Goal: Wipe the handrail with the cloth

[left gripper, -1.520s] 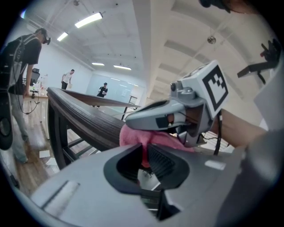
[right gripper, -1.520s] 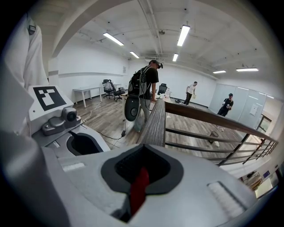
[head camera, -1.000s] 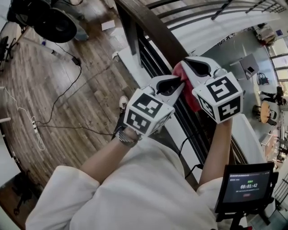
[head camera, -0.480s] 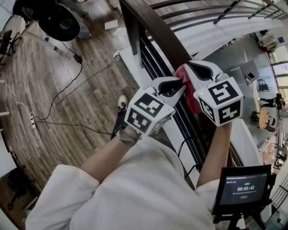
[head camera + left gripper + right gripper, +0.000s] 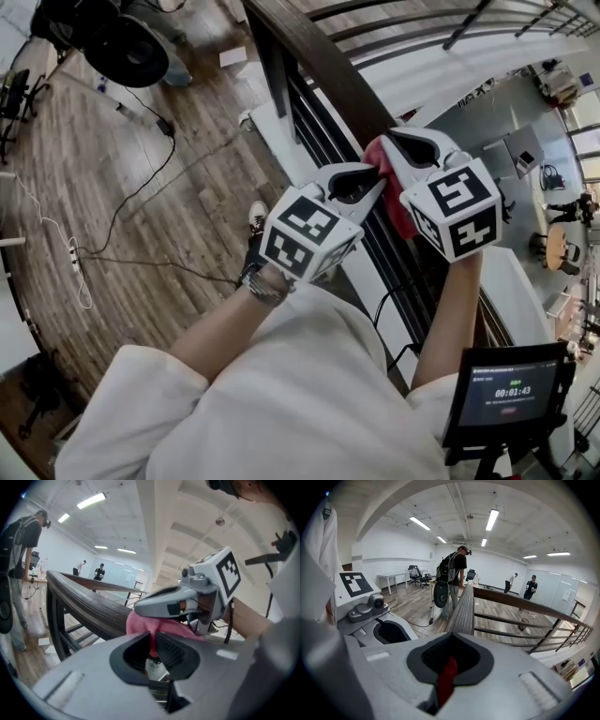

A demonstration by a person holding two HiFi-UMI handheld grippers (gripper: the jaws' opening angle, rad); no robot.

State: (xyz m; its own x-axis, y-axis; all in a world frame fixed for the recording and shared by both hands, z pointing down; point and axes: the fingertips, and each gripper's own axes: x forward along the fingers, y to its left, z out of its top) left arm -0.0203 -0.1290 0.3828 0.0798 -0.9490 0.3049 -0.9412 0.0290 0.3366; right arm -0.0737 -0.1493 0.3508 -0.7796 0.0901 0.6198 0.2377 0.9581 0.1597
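Looking down, the person's white shirt sleeves (image 5: pixel 141 394) are closest. Next come the two grippers, side by side. The left gripper (image 5: pixel 152 639) is squeezed onto a fold of the soft red-pink cloth (image 5: pixel 398 202). The right gripper (image 5: pixel 450 657) is pinched tight on another bit of that same cloth. The cloth sits bunched on top of the long dark wooden handrail (image 5: pixel 319 56), between the two grippers. I think the wiping step is under way, with lots of bare rail ahead. The next move likely needs both grippers to slide along the rail together, pressing down, so the cloth rubs the wood and does not slip out. Far below lies the brown wooden plank floor (image 5: pixel 122 187).
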